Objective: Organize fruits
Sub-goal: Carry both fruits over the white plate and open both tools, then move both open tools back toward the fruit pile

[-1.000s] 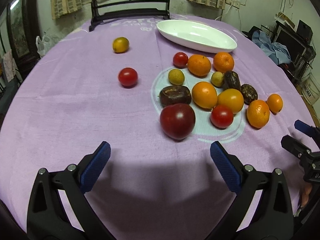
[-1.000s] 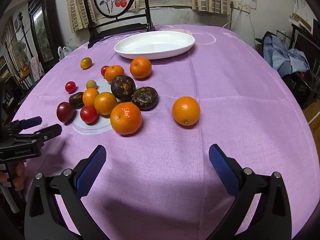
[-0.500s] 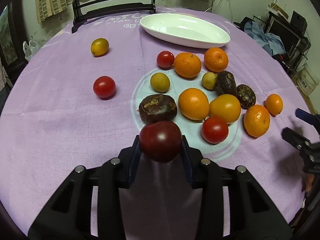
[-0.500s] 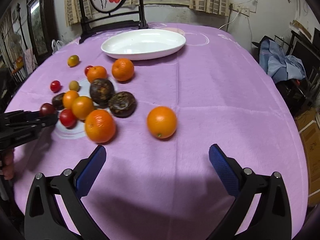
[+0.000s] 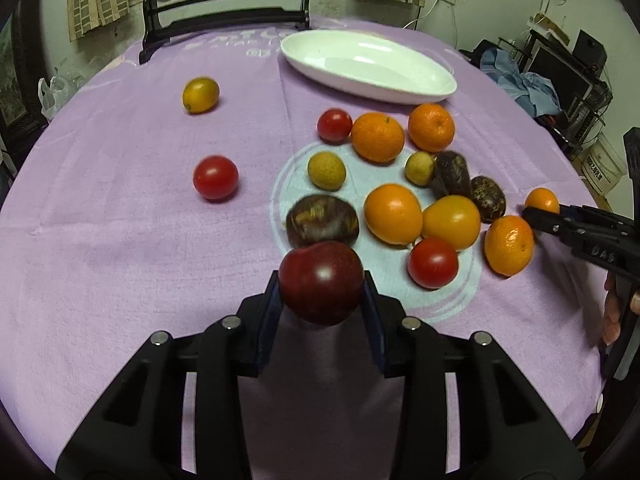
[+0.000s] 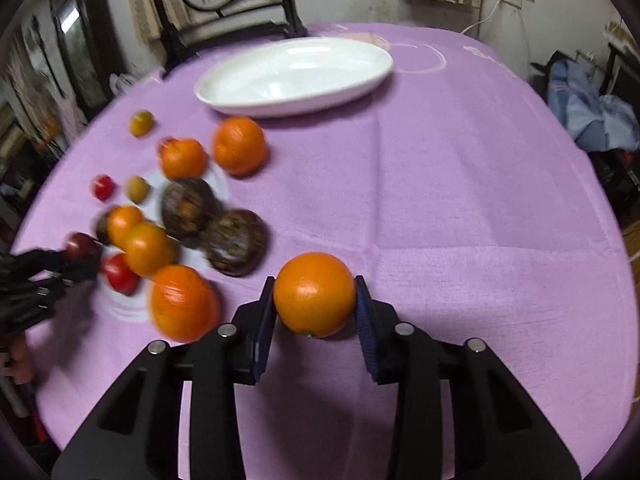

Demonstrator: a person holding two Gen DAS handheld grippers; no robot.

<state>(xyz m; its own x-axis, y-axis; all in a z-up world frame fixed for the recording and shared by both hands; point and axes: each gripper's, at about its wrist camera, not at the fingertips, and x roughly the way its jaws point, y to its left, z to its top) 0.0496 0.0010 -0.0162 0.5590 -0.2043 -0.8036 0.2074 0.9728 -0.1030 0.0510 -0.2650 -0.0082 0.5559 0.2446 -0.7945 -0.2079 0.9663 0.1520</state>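
The right tool (image 6: 315, 312) has come to clench the orange (image 6: 314, 294); left tool (image 5: 321, 300) grips the plum (image 5: 321, 282).

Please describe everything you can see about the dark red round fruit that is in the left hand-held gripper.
The dark red round fruit has smooth, glossy skin with a small bright highlight, shading to purple-black underneath. It looks whole and unbruised; no stem shows. It sits between the two blue pads of the left hand-held gripper, which press on its left and right sides. It lies just in front of a dark brown wrinkled fruit, above the purple tablecloth. Whether it touches the cloth cannot be told.
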